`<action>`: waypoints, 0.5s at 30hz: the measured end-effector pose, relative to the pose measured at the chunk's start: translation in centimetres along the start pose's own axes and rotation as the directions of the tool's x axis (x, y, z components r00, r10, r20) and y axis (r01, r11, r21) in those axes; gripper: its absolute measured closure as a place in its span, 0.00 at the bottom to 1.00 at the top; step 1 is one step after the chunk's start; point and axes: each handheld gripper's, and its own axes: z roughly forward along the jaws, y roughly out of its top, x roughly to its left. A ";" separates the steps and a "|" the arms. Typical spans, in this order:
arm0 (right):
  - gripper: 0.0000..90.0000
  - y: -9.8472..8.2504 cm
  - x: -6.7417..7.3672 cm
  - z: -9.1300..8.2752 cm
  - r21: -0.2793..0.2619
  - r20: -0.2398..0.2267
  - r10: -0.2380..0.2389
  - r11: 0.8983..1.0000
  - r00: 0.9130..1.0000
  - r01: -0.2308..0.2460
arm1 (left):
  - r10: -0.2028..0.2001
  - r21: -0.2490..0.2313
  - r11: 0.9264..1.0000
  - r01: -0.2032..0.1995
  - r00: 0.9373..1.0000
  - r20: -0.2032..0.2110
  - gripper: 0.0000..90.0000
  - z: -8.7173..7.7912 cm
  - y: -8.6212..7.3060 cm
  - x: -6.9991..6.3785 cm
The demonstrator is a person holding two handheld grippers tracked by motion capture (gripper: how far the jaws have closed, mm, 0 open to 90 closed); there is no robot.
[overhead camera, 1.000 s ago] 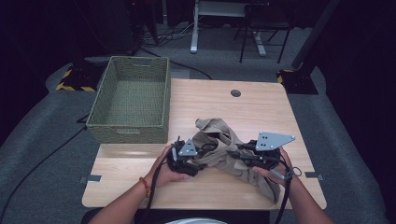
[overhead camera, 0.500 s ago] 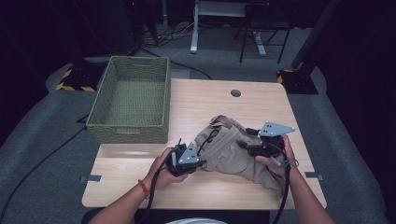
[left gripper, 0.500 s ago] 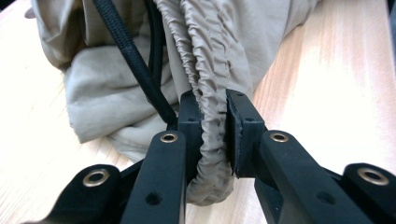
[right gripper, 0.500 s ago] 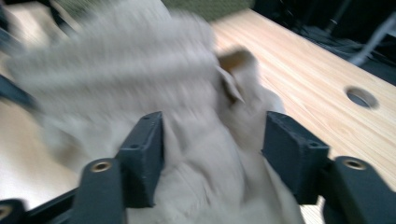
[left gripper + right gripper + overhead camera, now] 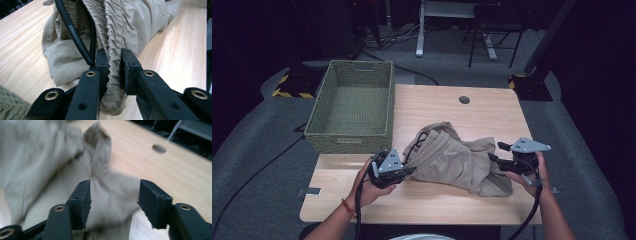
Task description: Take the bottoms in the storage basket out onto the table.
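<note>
Right gripper (image 5: 113,202) fingers (image 5: 81,200) apart and closing over blurred beige cloth (image 5: 42,162), wooden table (image 5: 175,172)

The crumpled trousers (image 5: 457,160) lie on the desk (image 5: 492,112) between the left hand-held gripper (image 5: 409,172) and the right hand-held gripper (image 5: 494,161). The basket (image 5: 349,142) stands just beyond the left hand-held gripper.

The crumpled beige cloth garment (image 5: 462,160) looks matt and soft, its elastic waistband finely gathered. The pale wooden surface (image 5: 492,115) is smooth with fine grain. The olive woven basket (image 5: 349,107) looks rough.
</note>
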 end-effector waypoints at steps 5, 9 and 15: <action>0.54 -2.3 1.3 1.6 0.109 -0.062 -0.050 0.992 0.997 0.057 | -0.022 -0.026 0.999 0.022 0.999 0.030 0.87 -0.2 -0.2 -0.2; 0.62 -3.6 1.9 3.7 0.152 -0.121 -0.034 0.987 0.992 0.053 | -0.024 -0.051 0.998 0.027 0.998 0.050 0.87 -0.2 0.4 -0.4; 0.67 -3.4 3.5 5.9 0.178 -0.205 -0.055 0.980 0.977 0.092 | 0.002 -0.107 0.994 0.005 0.998 0.066 0.87 -1.0 2.9 -1.0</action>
